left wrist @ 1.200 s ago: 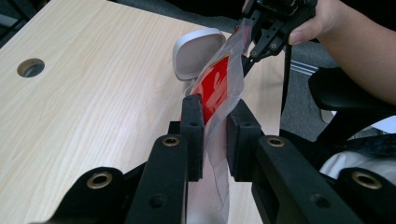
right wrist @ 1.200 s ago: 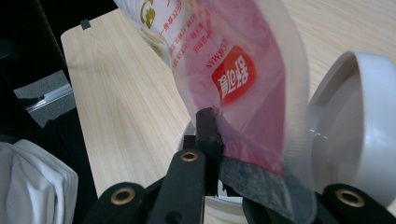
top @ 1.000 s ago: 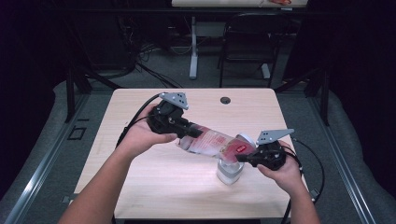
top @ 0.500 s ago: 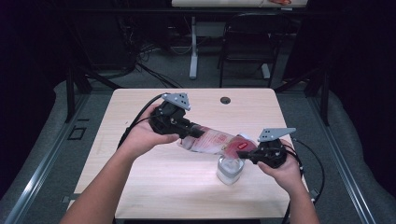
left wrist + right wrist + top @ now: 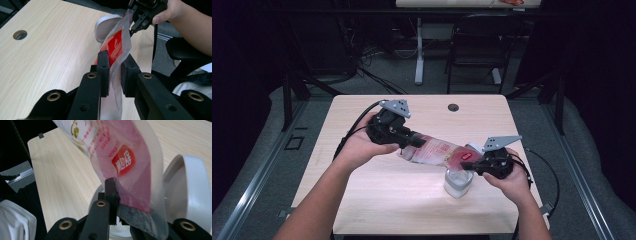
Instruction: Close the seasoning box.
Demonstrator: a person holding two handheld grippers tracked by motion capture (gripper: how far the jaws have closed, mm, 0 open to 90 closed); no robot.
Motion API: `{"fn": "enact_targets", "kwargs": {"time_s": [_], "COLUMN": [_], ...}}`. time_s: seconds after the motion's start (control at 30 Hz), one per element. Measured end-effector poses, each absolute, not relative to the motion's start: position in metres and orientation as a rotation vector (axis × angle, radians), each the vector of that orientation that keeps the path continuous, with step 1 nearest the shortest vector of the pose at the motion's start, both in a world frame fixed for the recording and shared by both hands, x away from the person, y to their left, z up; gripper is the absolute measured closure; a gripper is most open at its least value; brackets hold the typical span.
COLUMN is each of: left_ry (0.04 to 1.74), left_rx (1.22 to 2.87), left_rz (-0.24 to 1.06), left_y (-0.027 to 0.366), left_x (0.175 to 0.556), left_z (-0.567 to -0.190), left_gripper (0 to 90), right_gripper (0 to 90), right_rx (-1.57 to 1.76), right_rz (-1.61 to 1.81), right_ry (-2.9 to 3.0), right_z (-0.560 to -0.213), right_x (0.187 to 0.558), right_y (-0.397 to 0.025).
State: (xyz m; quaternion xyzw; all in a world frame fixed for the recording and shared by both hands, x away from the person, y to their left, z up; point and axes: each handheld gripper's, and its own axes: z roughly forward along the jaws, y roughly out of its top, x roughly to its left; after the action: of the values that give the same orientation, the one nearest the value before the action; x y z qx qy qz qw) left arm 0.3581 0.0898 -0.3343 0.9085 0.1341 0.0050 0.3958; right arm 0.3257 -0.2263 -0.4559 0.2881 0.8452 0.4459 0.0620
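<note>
A clear plastic bag (image 5: pixel 432 150) with red print is stretched above the table between both grippers. My left gripper (image 5: pixel 412 141) is shut on its left end; in the left gripper view the jaws pinch the film (image 5: pixel 117 47) at mid-frame. My right gripper (image 5: pixel 465 164) is shut on the bag's right end, just above a white round container (image 5: pixel 458 184) on the table. In the right gripper view the bag (image 5: pixel 125 157) hangs over the jaws, one finger hidden behind it, with the container's white rim (image 5: pixel 192 182) at the right.
The light wooden table (image 5: pixel 377 200) has a round cable hole (image 5: pixel 453 107) near its far edge. Cables trail from both grippers over the table's sides. A dark chair (image 5: pixel 472 45) and a desk leg stand beyond the table.
My right gripper has shifted slightly left over the container with the bag's end. The left gripper has hardly moved.
</note>
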Motion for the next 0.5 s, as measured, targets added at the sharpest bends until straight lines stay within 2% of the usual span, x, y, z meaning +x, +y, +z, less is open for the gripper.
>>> {"fn": "enact_targets", "kwargs": {"time_s": [0.5], "left_ry": [0.337], "left_rx": [2.293], "left_rz": [0.003], "left_y": [0.0908], "left_x": [0.3593], "left_z": [-0.3344], "left_gripper": [79.4], "right_gripper": [88.5], "right_rx": [0.847], "right_rz": [1.363], "right_ry": [2.595], "right_z": [-0.4546], "right_x": [0.3210], "right_y": [-0.2273]}}
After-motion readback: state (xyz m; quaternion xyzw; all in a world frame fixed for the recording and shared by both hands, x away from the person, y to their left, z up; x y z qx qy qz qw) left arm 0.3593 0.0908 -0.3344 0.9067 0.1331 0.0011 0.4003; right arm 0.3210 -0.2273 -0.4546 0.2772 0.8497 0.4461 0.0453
